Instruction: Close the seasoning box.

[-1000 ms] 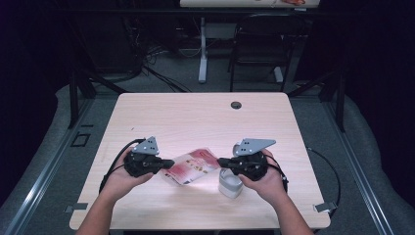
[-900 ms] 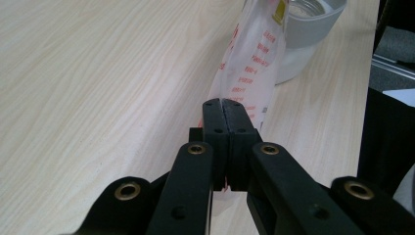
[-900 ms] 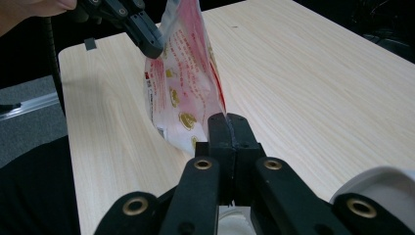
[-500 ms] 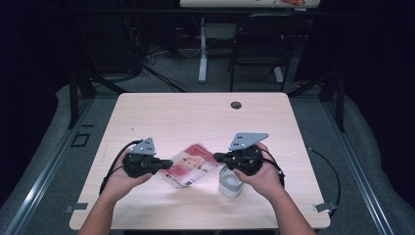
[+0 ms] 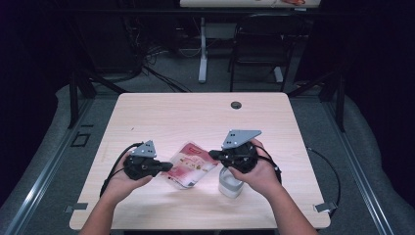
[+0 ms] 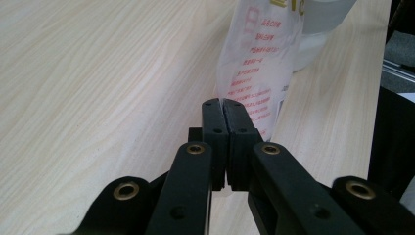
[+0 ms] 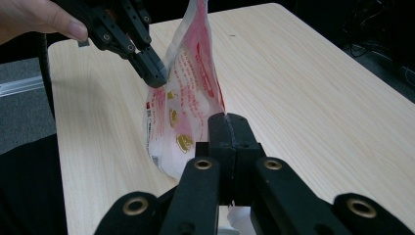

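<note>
A white plastic bag (image 5: 191,165) with red print hangs just above the table (image 5: 195,112), held between both grippers. My left gripper (image 5: 166,167) is shut on the bag's left edge. My right gripper (image 5: 211,154) is shut on its right edge, a little higher. In the left gripper view the jaws (image 6: 224,105) pinch the bag (image 6: 259,63), with a white container (image 6: 320,29) beyond it. From the right gripper (image 7: 227,120) the bag (image 7: 186,93) stands on edge, and the left gripper (image 7: 152,71) bites its far side. The white container (image 5: 230,183) sits under my right hand.
A dark round grommet (image 5: 236,105) is set in the table near its far edge. Beyond the table stand a black chair (image 5: 259,44) and a desk leg (image 5: 202,49), with cables on the floor. Bare wood lies to the far side and the left.
My right gripper has risen slightly and drawn the bag's right edge up with it. The left gripper has stayed where it was.
</note>
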The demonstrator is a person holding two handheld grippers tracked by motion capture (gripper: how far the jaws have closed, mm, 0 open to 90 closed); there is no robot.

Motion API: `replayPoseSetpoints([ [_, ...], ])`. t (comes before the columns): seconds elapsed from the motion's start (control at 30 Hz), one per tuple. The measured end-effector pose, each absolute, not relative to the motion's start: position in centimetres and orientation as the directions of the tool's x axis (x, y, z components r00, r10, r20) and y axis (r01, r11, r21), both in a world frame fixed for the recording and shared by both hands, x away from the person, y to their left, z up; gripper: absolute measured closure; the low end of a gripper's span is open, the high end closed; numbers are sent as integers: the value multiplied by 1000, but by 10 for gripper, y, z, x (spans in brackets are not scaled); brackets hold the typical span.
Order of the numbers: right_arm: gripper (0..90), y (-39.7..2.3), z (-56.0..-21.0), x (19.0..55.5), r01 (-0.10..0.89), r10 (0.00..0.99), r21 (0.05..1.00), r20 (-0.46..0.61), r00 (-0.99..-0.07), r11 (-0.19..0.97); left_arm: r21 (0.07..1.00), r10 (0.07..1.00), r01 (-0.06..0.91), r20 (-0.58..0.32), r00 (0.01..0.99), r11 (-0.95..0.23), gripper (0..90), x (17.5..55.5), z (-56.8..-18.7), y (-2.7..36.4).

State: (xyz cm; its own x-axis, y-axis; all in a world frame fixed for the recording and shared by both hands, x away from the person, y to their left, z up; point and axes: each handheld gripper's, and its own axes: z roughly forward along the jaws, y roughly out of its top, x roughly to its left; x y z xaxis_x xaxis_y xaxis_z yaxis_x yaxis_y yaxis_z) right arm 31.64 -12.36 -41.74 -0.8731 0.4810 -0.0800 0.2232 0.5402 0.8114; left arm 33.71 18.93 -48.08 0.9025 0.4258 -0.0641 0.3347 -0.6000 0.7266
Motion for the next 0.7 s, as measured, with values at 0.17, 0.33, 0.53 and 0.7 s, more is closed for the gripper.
replayPoseSetpoints([
  [0.17, 900, -119, -414, 318, 214, 480, 813, -91, -873, 542, 726, 439, 340, -59, 897, -597, 894, 337, -482, 190],
  [0.33, 900, -116, -413, 319, 207, 478, 810, -101, -872, 548, 727, 449, 347, -60, 891, -592, 895, 338, -483, 192],
  [0.53, 900, -113, -411, 320, 196, 473, 811, -110, -874, 552, 732, 464, 355, -61, 884, -581, 895, 341, -484, 192],
  [0.7, 900, -112, -413, 324, 200, 483, 810, -114, -868, 552, 734, 478, 357, -51, 877, -577, 896, 344, -487, 189],
])
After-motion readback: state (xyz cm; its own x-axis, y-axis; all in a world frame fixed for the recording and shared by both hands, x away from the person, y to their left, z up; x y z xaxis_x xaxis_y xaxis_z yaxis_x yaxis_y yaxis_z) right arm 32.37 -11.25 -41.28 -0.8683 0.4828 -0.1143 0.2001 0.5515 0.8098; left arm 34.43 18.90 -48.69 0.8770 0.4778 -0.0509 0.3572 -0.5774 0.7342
